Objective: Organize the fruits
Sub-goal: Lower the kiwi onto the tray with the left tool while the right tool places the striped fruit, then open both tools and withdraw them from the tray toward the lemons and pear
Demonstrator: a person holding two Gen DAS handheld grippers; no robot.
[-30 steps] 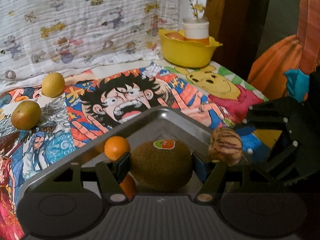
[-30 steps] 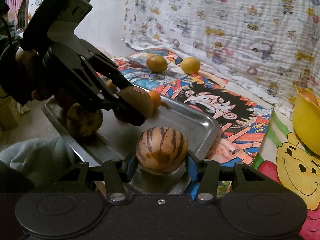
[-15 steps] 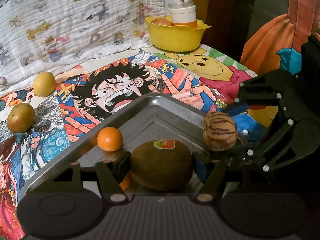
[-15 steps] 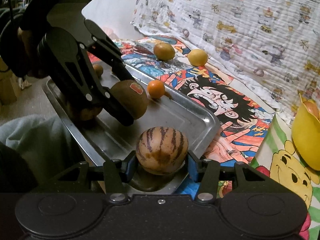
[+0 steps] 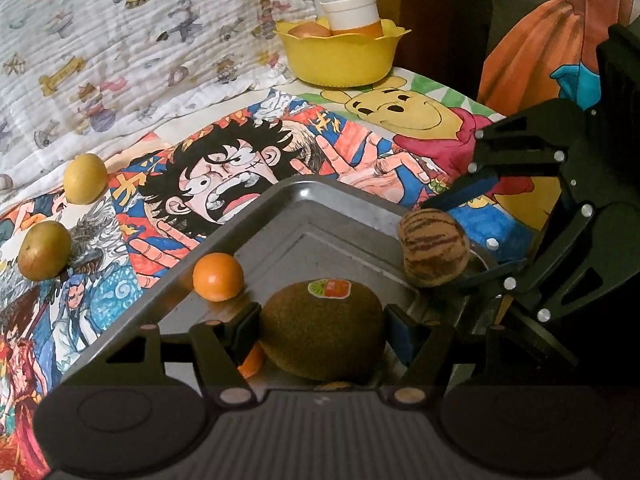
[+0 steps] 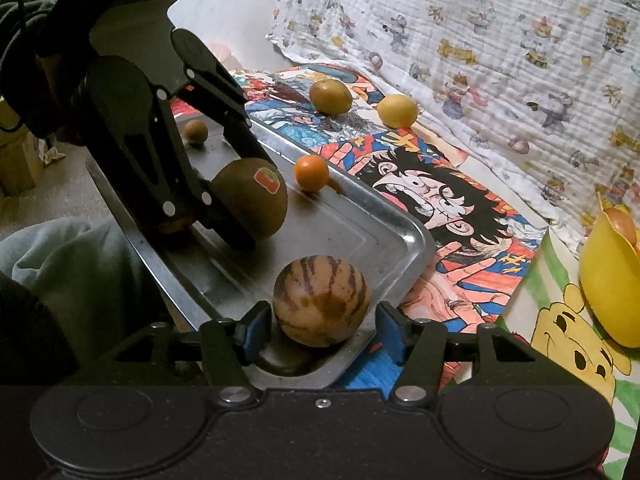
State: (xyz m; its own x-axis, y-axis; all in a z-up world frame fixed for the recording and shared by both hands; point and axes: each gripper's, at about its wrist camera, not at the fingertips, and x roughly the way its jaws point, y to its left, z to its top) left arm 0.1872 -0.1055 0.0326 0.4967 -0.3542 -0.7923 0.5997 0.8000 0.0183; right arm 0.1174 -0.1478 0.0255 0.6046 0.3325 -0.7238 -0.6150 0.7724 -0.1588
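Note:
My left gripper (image 5: 322, 328) is shut on a brown kiwi (image 5: 322, 330) with a red and green sticker, low over the metal tray (image 5: 304, 200). The kiwi also shows in the right wrist view (image 6: 252, 200). My right gripper (image 6: 322, 328) has opened; its pads stand apart from the striped brown fruit (image 6: 322, 300), which rests on the tray (image 6: 372, 232) near its corner. That fruit also shows in the left wrist view (image 5: 434, 252). A small orange (image 5: 218, 276) lies in the tray. A yellow lemon (image 5: 85, 178) and a greenish-brown fruit (image 5: 44, 250) lie on the cartoon cloth.
A yellow bowl (image 5: 340, 58) with a fruit and a cup stands at the far edge of the cloth. A small brown fruit (image 6: 196, 132) lies at the tray's far end. A patterned white blanket (image 6: 500, 40) hangs behind. Grey cloth (image 6: 72, 264) lies beside the tray.
Both grippers came down over the tray. My right gripper's jaws opened and the striped fruit now rests in the tray corner. My left gripper still holds the kiwi.

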